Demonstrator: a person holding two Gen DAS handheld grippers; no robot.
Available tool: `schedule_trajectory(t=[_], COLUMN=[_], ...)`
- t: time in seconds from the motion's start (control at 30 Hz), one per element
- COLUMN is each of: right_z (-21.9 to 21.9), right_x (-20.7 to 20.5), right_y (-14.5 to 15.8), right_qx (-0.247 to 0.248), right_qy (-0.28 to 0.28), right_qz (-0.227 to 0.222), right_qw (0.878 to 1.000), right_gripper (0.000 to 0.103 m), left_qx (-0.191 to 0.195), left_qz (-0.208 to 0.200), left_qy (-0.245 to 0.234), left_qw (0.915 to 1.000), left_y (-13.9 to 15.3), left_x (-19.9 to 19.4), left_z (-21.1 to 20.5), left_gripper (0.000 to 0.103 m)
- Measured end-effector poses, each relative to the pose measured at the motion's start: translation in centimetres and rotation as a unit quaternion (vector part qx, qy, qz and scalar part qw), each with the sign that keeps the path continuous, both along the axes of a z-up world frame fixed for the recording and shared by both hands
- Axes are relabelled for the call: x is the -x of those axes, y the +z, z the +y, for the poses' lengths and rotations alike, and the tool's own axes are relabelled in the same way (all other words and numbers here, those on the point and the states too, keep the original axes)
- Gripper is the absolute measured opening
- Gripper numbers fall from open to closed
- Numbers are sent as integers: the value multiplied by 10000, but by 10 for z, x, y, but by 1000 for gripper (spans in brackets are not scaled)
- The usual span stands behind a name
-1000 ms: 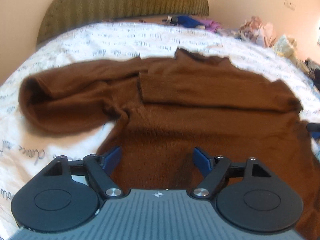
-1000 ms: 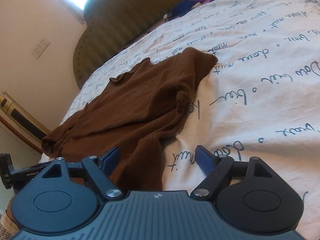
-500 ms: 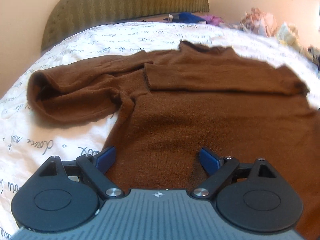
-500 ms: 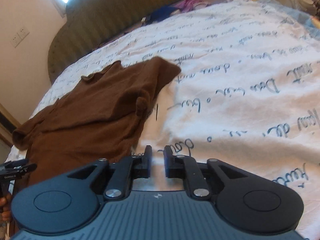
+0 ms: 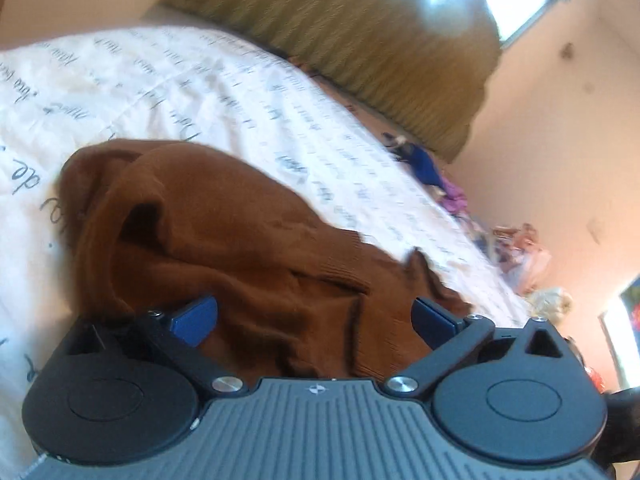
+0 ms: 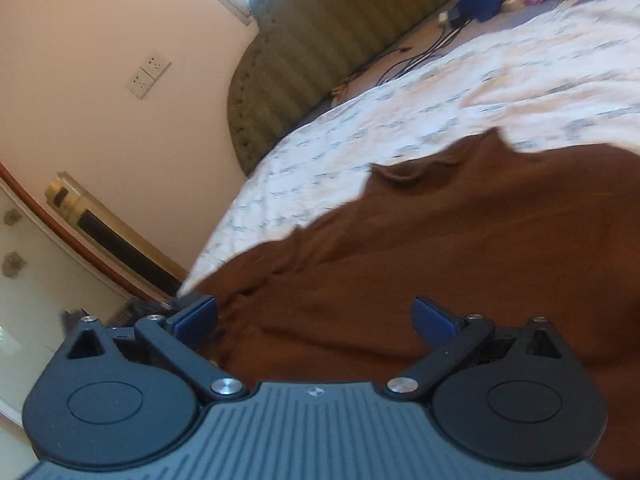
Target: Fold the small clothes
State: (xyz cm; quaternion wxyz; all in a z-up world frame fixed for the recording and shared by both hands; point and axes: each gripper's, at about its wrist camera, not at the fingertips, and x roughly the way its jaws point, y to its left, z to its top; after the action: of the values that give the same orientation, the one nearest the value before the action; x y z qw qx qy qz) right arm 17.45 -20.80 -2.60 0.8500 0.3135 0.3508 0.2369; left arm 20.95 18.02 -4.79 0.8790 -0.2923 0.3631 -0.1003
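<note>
Both grippers are opening wide with nothing pinched: left gripper (image 5: 314,320) over the bunched sleeve (image 5: 168,216), right gripper (image 6: 314,318) over the sweater (image 6: 460,248) body. I'd grab the sleeve edge low before folding it in.

Brown sweater (image 5: 240,240); white bedsheet (image 5: 160,80), dark script print; olive ribbed headboard (image 6: 340,40).

A lived-in home bedroom: a bed under a white sheet (image 5: 168,80) printed with script fills both views, an olive padded headboard (image 6: 320,32) stands at the top, wall sockets (image 6: 148,74) sit upper left, and loose clothes (image 5: 520,256) are heaped at right.
</note>
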Motion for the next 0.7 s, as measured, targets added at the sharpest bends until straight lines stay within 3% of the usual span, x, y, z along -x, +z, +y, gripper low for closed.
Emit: schedule_trajectory(t=[0.1,0.23,0.3,0.4,0.53,0.63,0.67,0.7], right_z=[29,71,90,109,130,145,150,154], right_x=[-45,-105,-124,-139,-163,-167,-166,-165], right_y=[0,-16,-23,-32,-51,-54,-51,-48], right_qx=[-280,-526,-439,-456,-288,-81,106,251], right_qy=[187,452,629,803,791,929,917,935], right_qz=[133,608,671,645,922,807,701,615], right_qw=[9993,9957,9948,9936,9922,9924,9933,9934], right_gripper=[103,103,103,103,103,102,100,76], left_qx=[-115,-659,-481,81,254,510,573,645], left_qz=[-155,-328,-234,-139,156,176,145,134], left_qy=[69,-94,-159,-73,98,109,137,183], left_qw=[9998,9972,9984,9998,9995,9985,9982,9977], left_y=[-10,-7,-1,8,4,-6,-7,-8], left_x=[-3,7,10,12,8,10,12,14], left_z=[0,-12,-6,17,45,57,59,61], left_gripper=[103,103,103,103,103,103,103,103])
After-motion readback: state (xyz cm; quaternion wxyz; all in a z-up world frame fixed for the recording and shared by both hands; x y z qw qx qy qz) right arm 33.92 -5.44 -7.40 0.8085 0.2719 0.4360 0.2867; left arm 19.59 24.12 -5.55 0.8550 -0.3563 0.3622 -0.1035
